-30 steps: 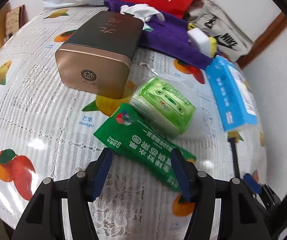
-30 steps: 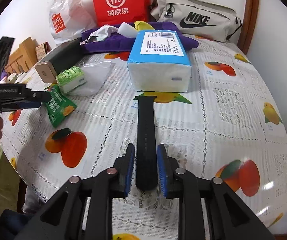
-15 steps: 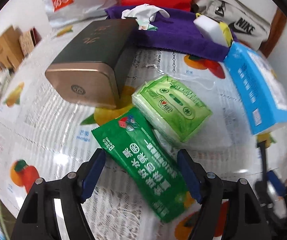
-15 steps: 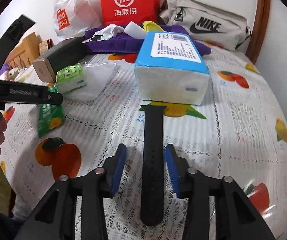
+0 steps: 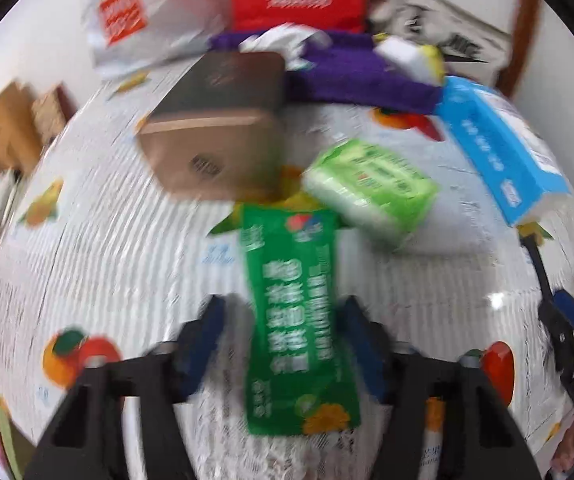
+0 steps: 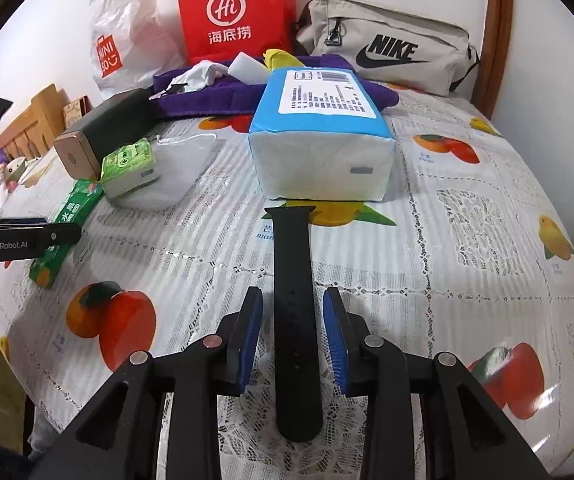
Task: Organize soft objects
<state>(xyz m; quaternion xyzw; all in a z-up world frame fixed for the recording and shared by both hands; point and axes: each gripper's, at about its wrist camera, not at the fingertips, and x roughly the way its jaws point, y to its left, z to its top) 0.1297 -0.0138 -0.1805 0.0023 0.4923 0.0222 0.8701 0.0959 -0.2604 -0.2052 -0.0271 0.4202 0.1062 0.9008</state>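
Note:
My left gripper (image 5: 283, 320) is open, its blue fingers astride a dark green snack packet (image 5: 295, 312) that lies flat on the table; the view is blurred. A light green tissue pack (image 5: 371, 188) lies just beyond it. My right gripper (image 6: 293, 320) is open, its fingers on either side of a black watch strap (image 6: 293, 280) lying flat on the tablecloth, not touching it. The blue tissue pack (image 6: 323, 136) stands just beyond the strap. The left gripper (image 6: 27, 236) shows at the left edge of the right wrist view, over the green packet (image 6: 67, 228).
A gold and dark box (image 5: 215, 132) lies behind the packets. A purple cloth (image 6: 215, 92) with a white sponge (image 6: 247, 66), a red bag (image 6: 235, 8), a white bag (image 6: 123, 32) and a grey Nike pouch (image 6: 387, 44) line the back. A clear plastic bag (image 6: 175, 164) lies by the tissues.
My right gripper has opened and let go of the black strap, which now lies on the table. My left gripper has swung so the green packet lies lengthwise between its fingers.

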